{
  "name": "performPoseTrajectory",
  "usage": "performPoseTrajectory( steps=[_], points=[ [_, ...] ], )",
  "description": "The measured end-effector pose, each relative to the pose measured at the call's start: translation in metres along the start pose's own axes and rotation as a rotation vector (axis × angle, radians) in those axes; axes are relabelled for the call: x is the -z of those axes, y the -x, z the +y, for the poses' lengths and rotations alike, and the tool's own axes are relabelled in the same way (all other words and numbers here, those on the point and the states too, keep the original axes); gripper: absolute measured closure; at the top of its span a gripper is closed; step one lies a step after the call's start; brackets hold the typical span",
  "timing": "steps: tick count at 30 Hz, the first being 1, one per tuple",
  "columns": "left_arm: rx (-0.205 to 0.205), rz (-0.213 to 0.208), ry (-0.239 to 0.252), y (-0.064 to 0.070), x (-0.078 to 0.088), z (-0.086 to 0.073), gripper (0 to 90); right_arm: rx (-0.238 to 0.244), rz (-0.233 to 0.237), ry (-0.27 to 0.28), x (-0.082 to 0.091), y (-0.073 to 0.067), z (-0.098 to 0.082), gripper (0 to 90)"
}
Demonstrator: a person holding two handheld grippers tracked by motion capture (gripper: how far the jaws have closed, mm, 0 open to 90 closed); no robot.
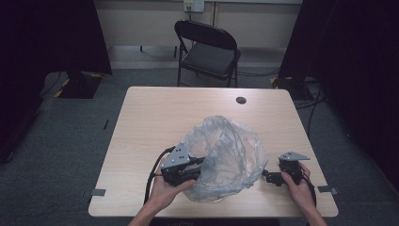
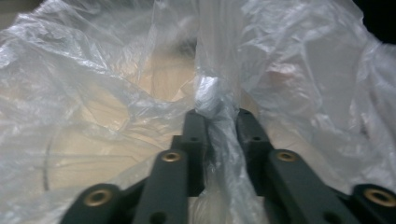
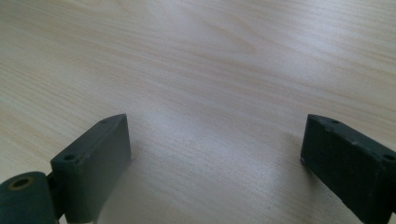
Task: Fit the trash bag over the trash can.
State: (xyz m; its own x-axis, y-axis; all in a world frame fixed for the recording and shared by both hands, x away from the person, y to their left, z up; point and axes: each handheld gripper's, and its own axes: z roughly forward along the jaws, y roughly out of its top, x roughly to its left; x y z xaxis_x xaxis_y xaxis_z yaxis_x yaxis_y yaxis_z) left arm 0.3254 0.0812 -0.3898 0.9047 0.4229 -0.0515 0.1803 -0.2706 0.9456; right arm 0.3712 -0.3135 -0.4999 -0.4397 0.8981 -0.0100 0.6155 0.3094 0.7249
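A clear plastic bag [image 1: 225,157] sits crumpled at the table's [image 1: 150,113] near middle; the left hand-held gripper [image 1: 201,164] pinches its nine o'clock edge; the right hand-held gripper [image 1: 266,175], jaws spread and empty, waits just beside its three o'clock side.

A bare recording room, more lab or studio than home: a single pale wooden table [image 1: 155,108] stands on grey carpet [image 1: 70,141], flanked by black curtains [image 1: 51,33] on both sides. A black folding chair [image 1: 207,49] waits at the far edge, cables [image 1: 256,73] run across the floor, and a wall socket [image 1: 194,4] sits on the plain back wall.
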Motion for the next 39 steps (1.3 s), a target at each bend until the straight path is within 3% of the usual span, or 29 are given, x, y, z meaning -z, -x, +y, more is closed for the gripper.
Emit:
performPoseTrajectory(
  steps=[6,8,10,19,27,30,39],
  points=[
    [0.024,0.029,0.021,-0.002,0.005,0.003,48.0,0.001,0.001,-0.004,0.000,-0.001,0.000,8.4],
    [0.036,0.030,0.036,-0.004,0.010,0.004,42.0,0.021,0.004,-0.009,0.003,-0.002,0.002,14.2],
    [0.043,0.043,0.054,-0.005,0.017,0.005,36.9,0.050,-0.012,0.002,0.007,-0.006,0.005,14.4],
    [0.073,0.065,0.126,-0.012,0.053,0.007,27.8,0.063,0.049,0.214,0.053,-0.026,0.032,14.2],
    [0.118,0.111,0.173,-0.020,0.092,-0.008,27.5,0.077,0.033,0.371,0.100,-0.032,0.059,18.0],
    [0.122,0.113,0.160,-0.018,0.097,-0.016,26.1,0.086,0.069,0.427,0.116,-0.039,0.068,21.8],
    [0.137,0.085,0.131,-0.009,0.086,-0.033,21.9,0.147,0.321,0.463,0.123,-0.081,0.074,26.8]
  ],
)
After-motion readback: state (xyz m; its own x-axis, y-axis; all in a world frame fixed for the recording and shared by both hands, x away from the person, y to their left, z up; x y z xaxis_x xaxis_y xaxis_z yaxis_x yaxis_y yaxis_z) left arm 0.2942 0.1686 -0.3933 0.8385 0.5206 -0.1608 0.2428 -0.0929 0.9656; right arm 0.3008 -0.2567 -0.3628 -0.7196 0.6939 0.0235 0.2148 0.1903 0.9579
